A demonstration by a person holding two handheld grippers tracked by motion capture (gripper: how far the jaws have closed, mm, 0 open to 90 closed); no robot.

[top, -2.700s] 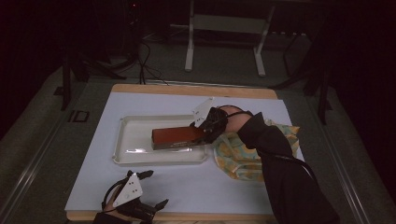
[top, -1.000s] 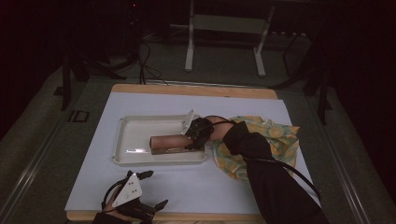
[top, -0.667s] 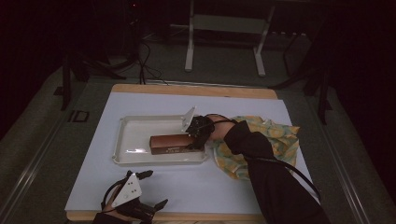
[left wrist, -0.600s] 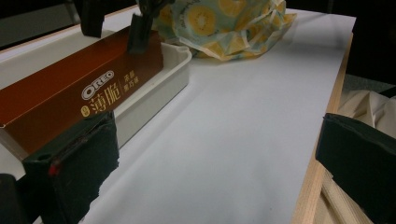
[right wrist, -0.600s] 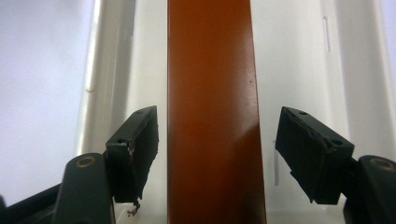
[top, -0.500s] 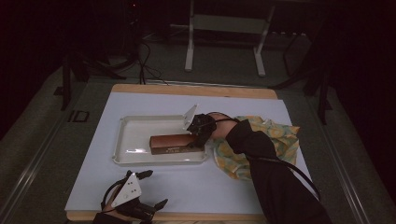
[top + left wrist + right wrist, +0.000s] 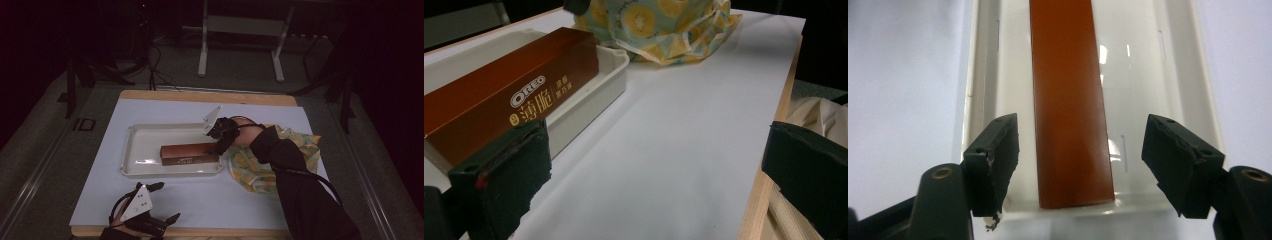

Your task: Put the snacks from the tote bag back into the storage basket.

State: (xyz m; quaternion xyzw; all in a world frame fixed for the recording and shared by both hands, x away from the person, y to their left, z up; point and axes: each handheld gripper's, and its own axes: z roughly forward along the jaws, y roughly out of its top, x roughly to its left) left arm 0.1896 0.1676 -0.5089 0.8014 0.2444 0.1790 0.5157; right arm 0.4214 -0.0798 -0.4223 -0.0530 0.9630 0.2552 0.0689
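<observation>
The brown Oreo box lies flat in the white tray, along the tray's near wall and toward its right end. In the left gripper view the box shows its long side with the white Oreo logo and gold lettering, and its far end reaches almost to the tray's corner. In the right gripper view the box runs straight away from you down the middle of the tray, with bare tray floor on both sides of it.

Your right gripper hangs over the box's right end, with the grey plate tipped up above it. Its 2 jaws have just been opening; in the right gripper view they stand apart on either side of the box's near end, with a clear gap between each pad and the cardboard, so nothing is held.

Just to the right of the tray, the yellow fruit-print cloth lies bunched on the white table cover, partly under your right sleeve.

Your left gripper rests at the near edge of the table, well apart from the tray. Its jaws stand wide, and in the left gripper view there is only table cover between them.
</observation>
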